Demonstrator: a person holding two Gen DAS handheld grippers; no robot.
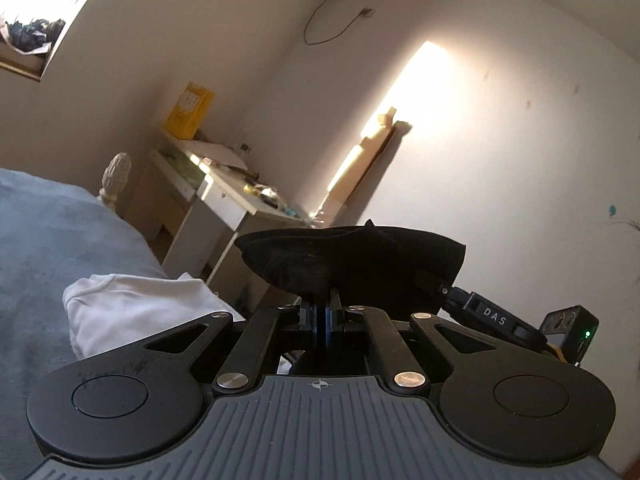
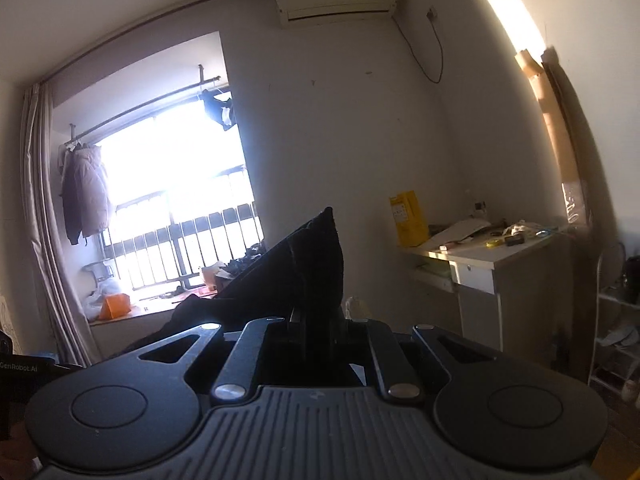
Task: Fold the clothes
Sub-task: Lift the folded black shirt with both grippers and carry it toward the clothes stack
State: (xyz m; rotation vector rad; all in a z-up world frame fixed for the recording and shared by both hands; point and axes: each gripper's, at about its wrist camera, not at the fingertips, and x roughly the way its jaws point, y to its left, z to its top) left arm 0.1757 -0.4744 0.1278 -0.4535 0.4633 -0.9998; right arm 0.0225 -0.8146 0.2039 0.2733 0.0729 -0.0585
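My left gripper (image 1: 321, 305) is shut on a black garment (image 1: 352, 258), which bunches over the fingertips and is held up in the air. The right gripper's body (image 1: 496, 320) shows at the right of this view, at the garment's other end. My right gripper (image 2: 318, 312) is shut on the same black garment (image 2: 304, 264), which rises to a point above the fingers and hangs down to the left. A white garment (image 1: 132, 312) lies crumpled on the blue-grey bed (image 1: 48, 248) at the lower left of the left wrist view.
A white desk (image 1: 236, 200) with a yellow box (image 1: 190, 110) and clutter stands by the wall; it also shows in the right wrist view (image 2: 488, 264). Cardboard (image 1: 360, 172) leans on the wall. A barred window (image 2: 172, 200) with hanging jackets (image 2: 84, 196) is at left.
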